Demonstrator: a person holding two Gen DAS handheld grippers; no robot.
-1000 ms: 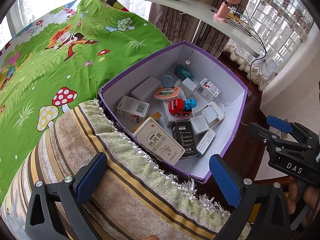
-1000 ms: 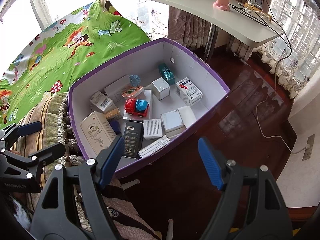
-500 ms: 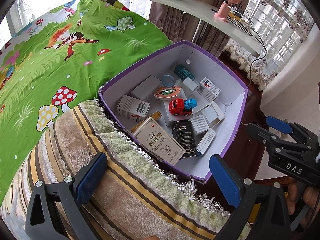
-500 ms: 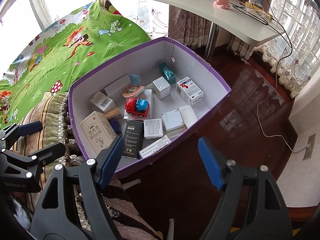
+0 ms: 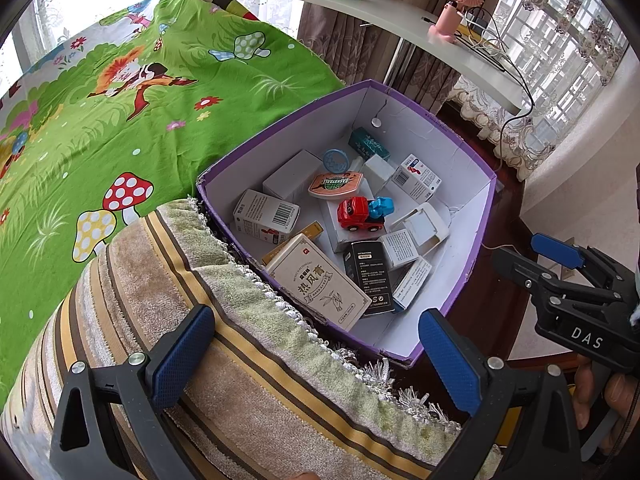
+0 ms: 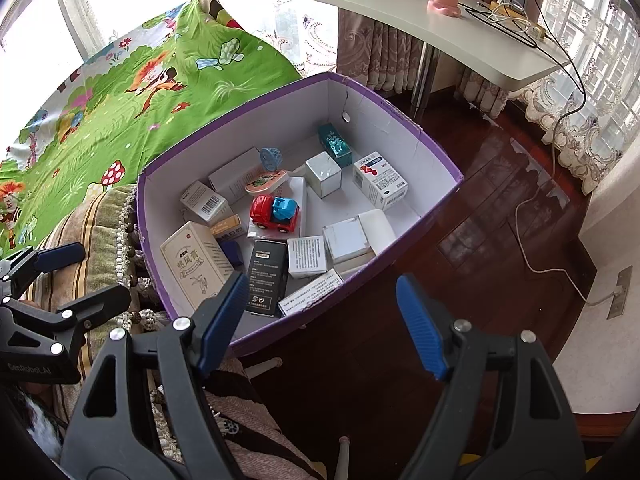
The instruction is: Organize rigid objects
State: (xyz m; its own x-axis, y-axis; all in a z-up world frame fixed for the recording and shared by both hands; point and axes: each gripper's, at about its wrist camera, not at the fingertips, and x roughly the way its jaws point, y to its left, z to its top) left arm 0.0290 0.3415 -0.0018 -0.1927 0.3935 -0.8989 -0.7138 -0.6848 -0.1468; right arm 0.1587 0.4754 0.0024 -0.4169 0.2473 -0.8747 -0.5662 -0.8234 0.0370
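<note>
A purple box with a white inside (image 5: pixel 476 216) (image 6: pixel 400 112) holds several small cartons, a red and blue toy car (image 5: pixel 360 213) (image 6: pixel 275 213), a black carton (image 5: pixel 367 276) (image 6: pixel 267 276), a beige carton (image 5: pixel 318 280) (image 6: pixel 196 262), an orange basketball case (image 5: pixel 335 184) and a teal carton (image 6: pixel 335 145). My left gripper (image 5: pixel 316 360) is open and empty, above a striped cushion in front of the box. My right gripper (image 6: pixel 320 322) is open and empty, above the box's near corner. Each gripper shows in the other's view: the right one (image 5: pixel 560 264), the left one (image 6: pixel 76 272).
A green cartoon bedspread (image 5: pixel 120 100) lies left of the box. A striped fringed cushion (image 5: pixel 240 360) lies under the left gripper. A white desk (image 6: pixel 440 8) with a pink fan (image 5: pixel 456 4), a tissue pack and cables stands behind. Dark wood floor (image 6: pixel 500 220) with a white cord lies to the right.
</note>
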